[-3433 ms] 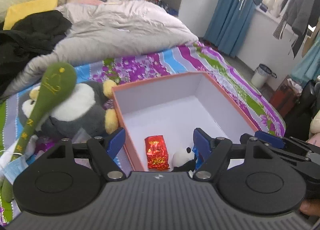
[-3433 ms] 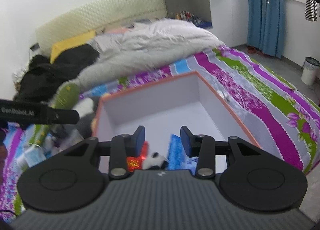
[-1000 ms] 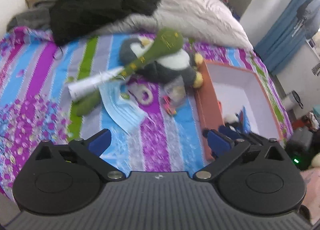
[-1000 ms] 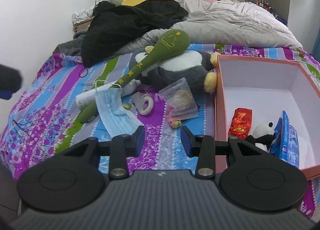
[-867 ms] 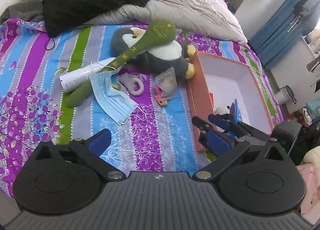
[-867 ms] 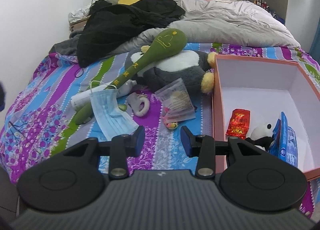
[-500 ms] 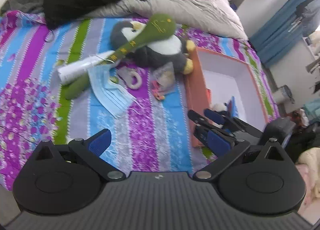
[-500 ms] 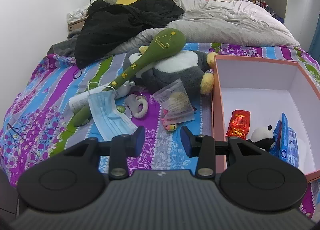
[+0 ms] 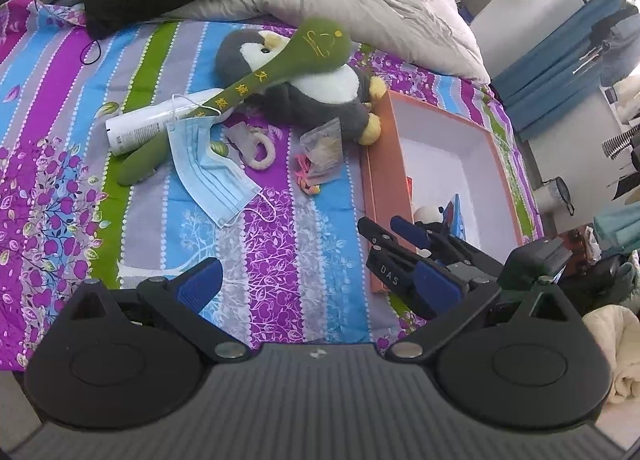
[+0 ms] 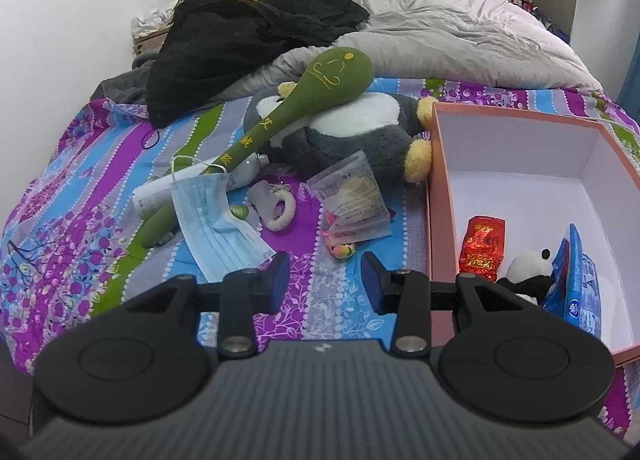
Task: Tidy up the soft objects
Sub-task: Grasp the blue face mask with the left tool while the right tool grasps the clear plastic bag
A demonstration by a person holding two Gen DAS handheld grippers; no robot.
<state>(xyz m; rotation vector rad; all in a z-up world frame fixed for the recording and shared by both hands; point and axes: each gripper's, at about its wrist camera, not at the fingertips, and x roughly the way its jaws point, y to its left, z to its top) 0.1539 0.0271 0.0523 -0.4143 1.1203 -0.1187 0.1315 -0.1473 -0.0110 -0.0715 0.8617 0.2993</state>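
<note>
Right wrist view had my right gripper (image 10: 323,274) hanging over the striped bedsheet (image 10: 80,196), fingers apart with nothing between them. My left gripper (image 9: 316,284) was spread even wider, also empty, and further back from the pile, so I figured the right was the nearer one for the next grab.

Most of the loose stuff lay ahead and a bit left of the right claw. Closest was the blue face mask (image 10: 218,216), just beyond the left finger, long side running diagonally away toward the upper left. Behind it the green plush mallet (image 10: 280,120) ran the same diagonal, its handle end down by a white bottle (image 10: 160,188) and its head resting on the plush penguin (image 10: 352,136), which touched the box corner. A clear snack packet (image 10: 352,196) sat dead ahead.

The orange box (image 10: 438,196) sat off to the right, already holding a red foil packet (image 10: 482,242), a small panda plush (image 10: 528,266) and a blue wipes pack (image 10: 578,284). Grey duvet (image 10: 460,32) and a black garment (image 10: 248,36) were heaped at the headboard end.
</note>
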